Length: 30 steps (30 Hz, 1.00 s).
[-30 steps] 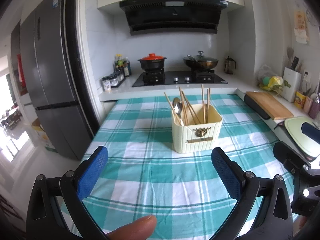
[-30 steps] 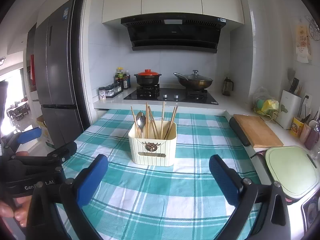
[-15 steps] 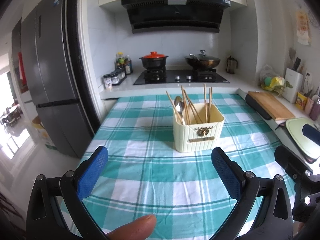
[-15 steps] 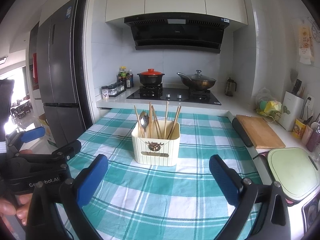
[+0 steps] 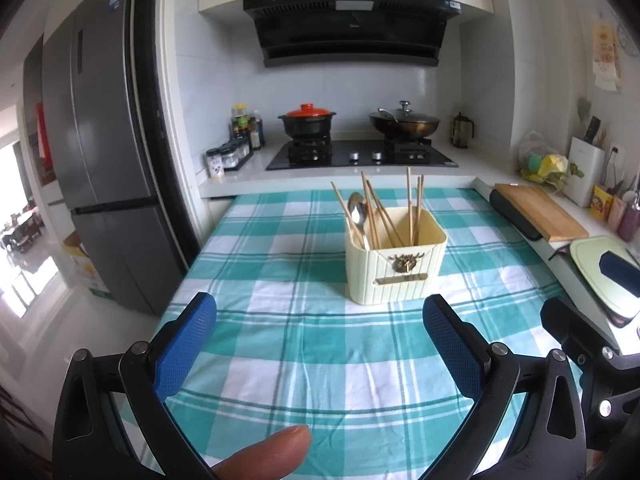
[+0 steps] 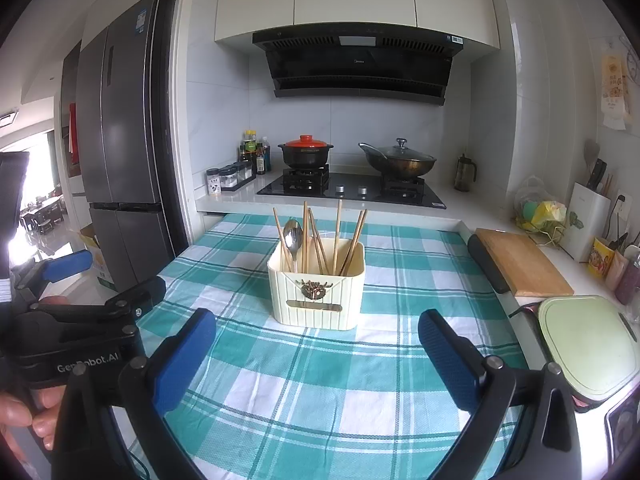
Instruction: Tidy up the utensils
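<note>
A cream utensil holder (image 5: 396, 264) (image 6: 316, 288) stands on the teal checked tablecloth (image 5: 300, 344). Several wooden chopsticks (image 5: 412, 208) (image 6: 340, 236) and a metal spoon (image 5: 357, 210) (image 6: 293, 240) stand upright in it. My left gripper (image 5: 320, 344) is open and empty, held back from the holder over the near part of the cloth. My right gripper (image 6: 316, 352) is open and empty, also short of the holder. The left gripper's body shows at the left of the right wrist view (image 6: 80, 320).
A wooden cutting board (image 6: 520, 264) and a green-lidded appliance (image 6: 584, 344) lie on the counter to the right. A stove (image 6: 348, 188) with a red-lidded pot and a wok is behind the table. A grey fridge (image 5: 100, 160) stands at the left.
Both grippers have pulled back and risen slightly, so the holder sits a bit farther and lower in view. Both stay open and empty.
</note>
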Motion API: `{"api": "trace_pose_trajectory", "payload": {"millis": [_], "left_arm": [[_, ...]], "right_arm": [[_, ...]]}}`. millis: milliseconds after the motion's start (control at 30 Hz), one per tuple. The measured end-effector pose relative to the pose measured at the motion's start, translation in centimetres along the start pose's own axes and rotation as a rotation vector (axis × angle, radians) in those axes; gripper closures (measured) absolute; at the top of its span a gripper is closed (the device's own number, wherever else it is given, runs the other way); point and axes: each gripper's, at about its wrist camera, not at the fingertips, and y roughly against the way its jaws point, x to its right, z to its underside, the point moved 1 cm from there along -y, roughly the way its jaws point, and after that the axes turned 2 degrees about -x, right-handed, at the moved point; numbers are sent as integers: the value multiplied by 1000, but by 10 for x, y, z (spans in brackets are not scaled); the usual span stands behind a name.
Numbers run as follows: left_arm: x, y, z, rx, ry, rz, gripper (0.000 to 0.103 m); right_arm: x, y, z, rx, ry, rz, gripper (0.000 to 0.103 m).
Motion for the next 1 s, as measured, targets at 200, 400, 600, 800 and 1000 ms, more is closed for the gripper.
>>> {"api": "trace_pose_trajectory", "payload": {"millis": [200,400,600,800,1000], "left_arm": [[0,0,-1,0,-3,6,0],[1,1,-1,-1,-2,7,0],[3,1,0,-1,-3,13,0],[3,1,0,-2,-3,15,0],[5,0,0,-3,-9,18,0]], "right_arm": [[0,-1,0,0,-2,-5,0],[1,-1,0,0,-2,-5,0],[1,0,0,-1,-1,-6,0],[0,0,0,-2,0,-8,0],[0,0,0,-2,0,-9,0]]}}
